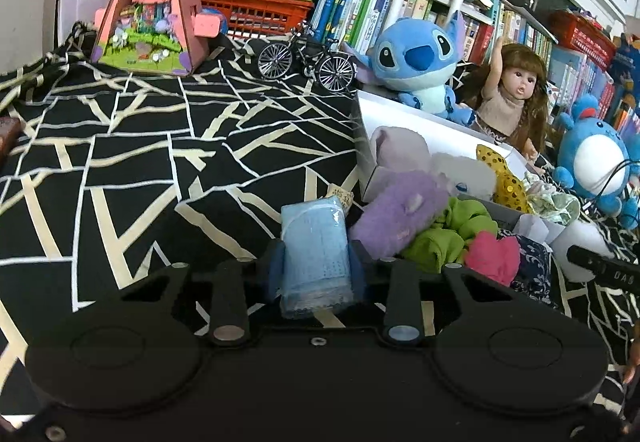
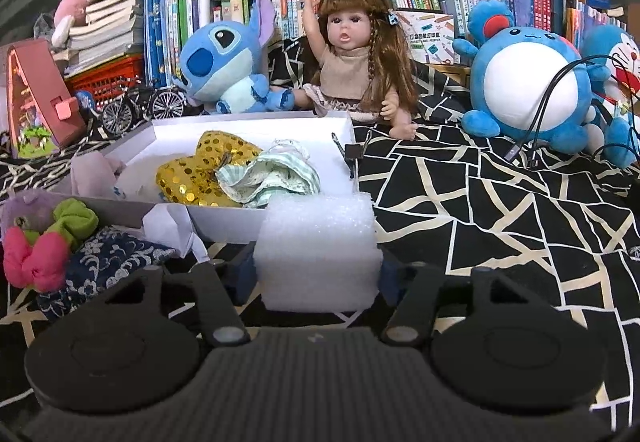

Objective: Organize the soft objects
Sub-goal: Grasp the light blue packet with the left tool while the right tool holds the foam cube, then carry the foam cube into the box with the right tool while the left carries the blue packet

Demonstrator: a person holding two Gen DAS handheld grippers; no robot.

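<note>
Grippers clamp: left gripper [image 1: 316, 266] w/ blue pack [image 1: 314, 254], right gripper [image 2: 318, 274] w/ foam block [image 2: 318, 246]; white box [image 2: 224, 216] ahead.

Doraemon plush [image 2: 618, 54] cut off (right edge)

My left gripper [image 1: 316, 274]: matte black housing, two round raised discs at 7 and 5 o'clock, silver pivot pins on the black link arms, a small screw at centre, blue finger pads [image 1: 276, 274]. My right gripper [image 2: 318, 274]: same build, with a ribbed grey centre panel.
</note>
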